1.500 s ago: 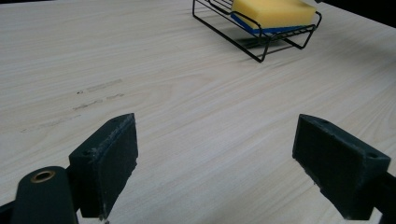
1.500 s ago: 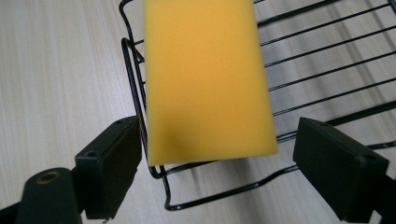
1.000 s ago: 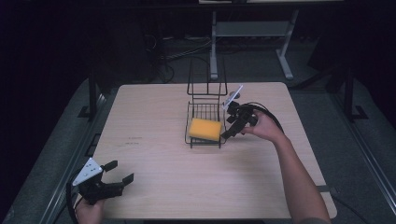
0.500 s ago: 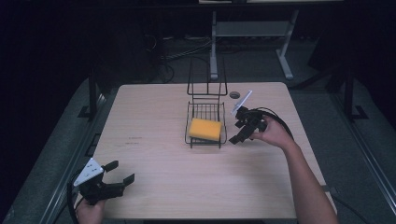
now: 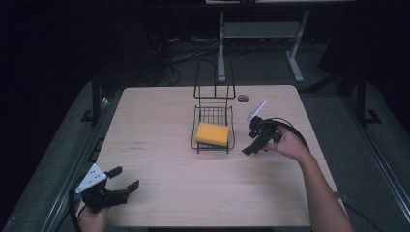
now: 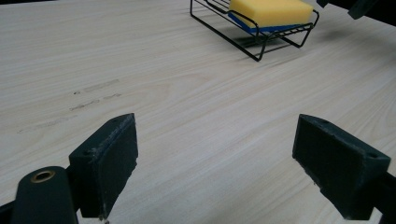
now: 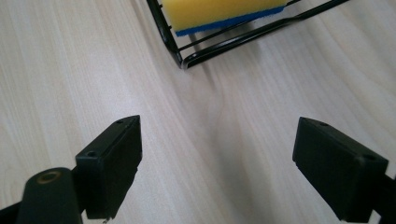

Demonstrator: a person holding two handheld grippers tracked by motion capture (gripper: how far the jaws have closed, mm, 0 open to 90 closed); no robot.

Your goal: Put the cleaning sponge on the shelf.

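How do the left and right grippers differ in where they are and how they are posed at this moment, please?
The left gripper sits at the table's near left corner, far from the wire rack; the right gripper hangs just beside that rack, right of the yellow sponge. The left points rightward along the table; the right tilts down toward it. Both are open and hold nothing.

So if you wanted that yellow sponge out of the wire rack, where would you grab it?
Probably from above, across its two long sides. The sponge lies flat in the rack, yellow face up, blue layer underneath, and the wires fence in its lower edges, so only the top is free. The right hand-held gripper is open just beside the rack, the nearer one to use.
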